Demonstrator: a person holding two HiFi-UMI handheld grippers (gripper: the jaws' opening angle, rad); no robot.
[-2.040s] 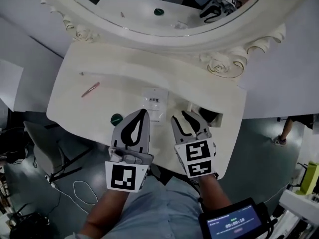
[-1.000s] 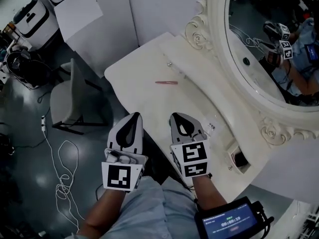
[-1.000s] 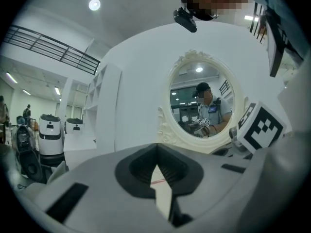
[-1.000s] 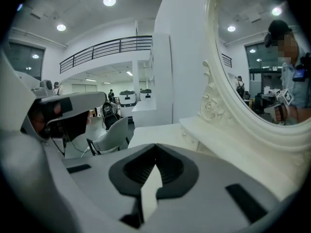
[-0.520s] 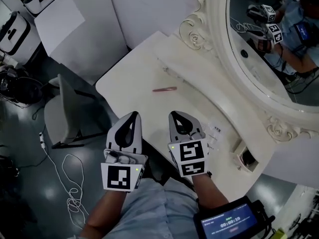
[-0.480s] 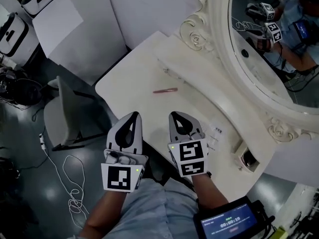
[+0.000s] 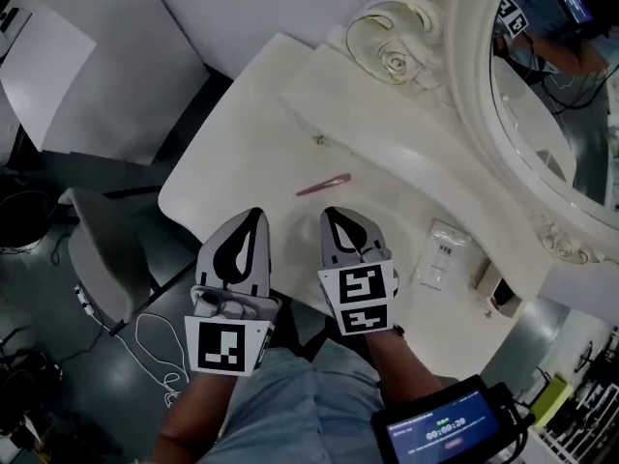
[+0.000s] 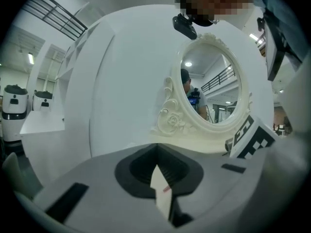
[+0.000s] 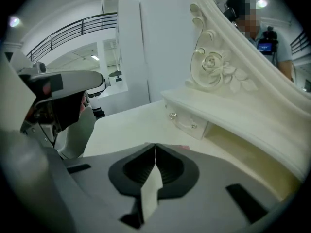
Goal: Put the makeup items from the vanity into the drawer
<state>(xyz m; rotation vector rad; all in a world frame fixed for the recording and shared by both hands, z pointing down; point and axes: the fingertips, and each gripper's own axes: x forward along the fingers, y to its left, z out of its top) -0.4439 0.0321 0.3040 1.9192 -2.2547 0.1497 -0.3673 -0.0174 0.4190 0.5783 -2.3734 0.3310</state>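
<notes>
Pink stick (image 7: pixel 323 185) just beyond right gripper (image 7: pixel 335 215), left gripper (image 7: pixel 252 217) beside; both jaws closed, empty.

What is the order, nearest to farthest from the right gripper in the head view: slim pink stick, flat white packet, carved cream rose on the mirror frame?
1. Slim pink stick, on the vanity top just ahead of the right gripper.
2. Flat white packet, on the top to the gripper's right.
3. Carved cream rose, farthest, up on the mirror frame.
</notes>
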